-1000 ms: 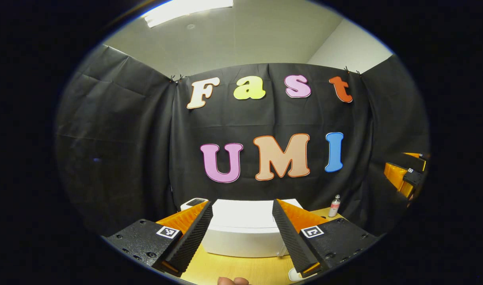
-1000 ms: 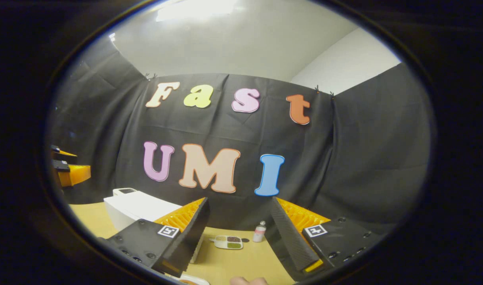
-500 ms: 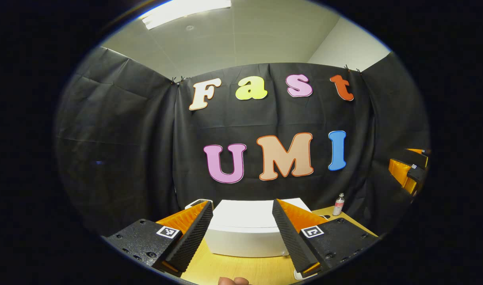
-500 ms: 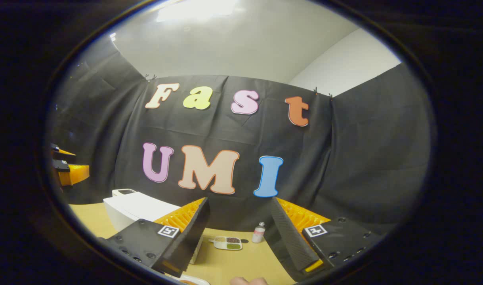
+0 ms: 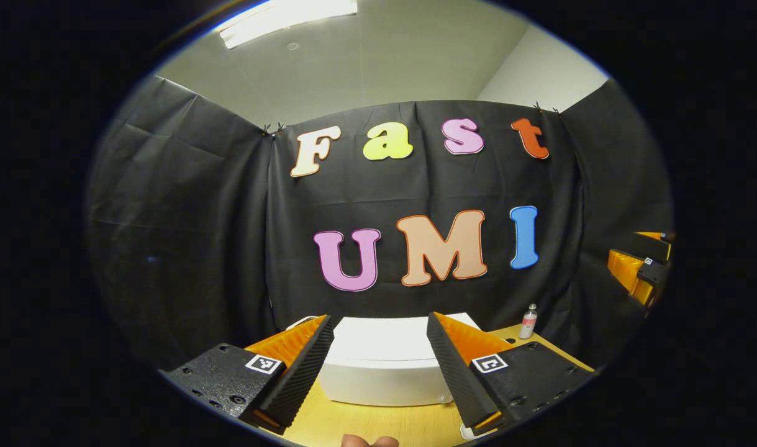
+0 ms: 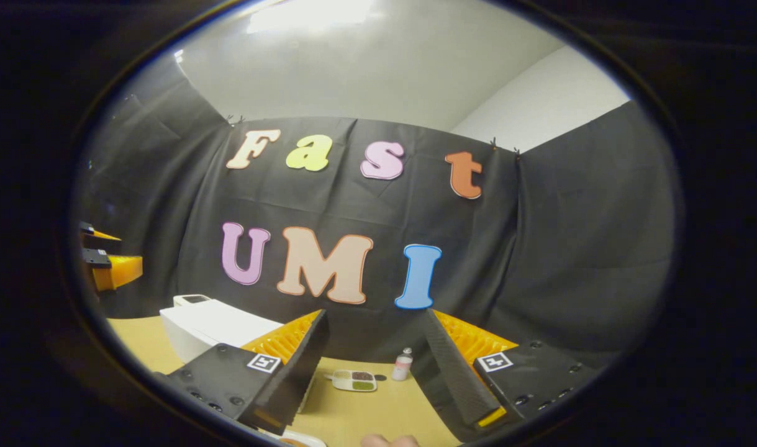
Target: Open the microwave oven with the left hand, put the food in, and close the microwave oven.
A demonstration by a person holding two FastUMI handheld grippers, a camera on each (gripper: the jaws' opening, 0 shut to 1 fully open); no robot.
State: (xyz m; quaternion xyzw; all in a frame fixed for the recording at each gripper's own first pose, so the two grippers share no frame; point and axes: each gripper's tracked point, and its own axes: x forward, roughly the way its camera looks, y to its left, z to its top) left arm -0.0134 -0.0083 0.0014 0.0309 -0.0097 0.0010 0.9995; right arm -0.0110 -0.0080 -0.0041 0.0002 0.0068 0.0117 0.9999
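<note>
We hold both grippers up off the table (image 5: 378, 425), and neither has touched anything. The chief risk, as we judge it, is that our left gripper (image 5: 380, 366) looks over the top of the white microwave oven (image 5: 384, 366) and we cannot see its door or handle from here. If we drop in blind, a finger may strike the top edge or shove the oven back across the smooth wood instead of catching the door. A second risk sits with the food tray (image 6: 353, 380): it is small and flat, so a shallow grab could tip it and spill the compartments. The little bottle (image 6: 403, 366) stands just beside it and could be knocked over as we reach in.

Our left gripper is spread wide with nothing between its fingers; the oven lies ahead and below, framed in the gap, not touched. Our right gripper (image 6: 375, 372) is likewise spread wide and empty. The tray lies on the table beyond it, seen between its fingers, with the oven (image 6: 210, 329) off to its left.
</note>
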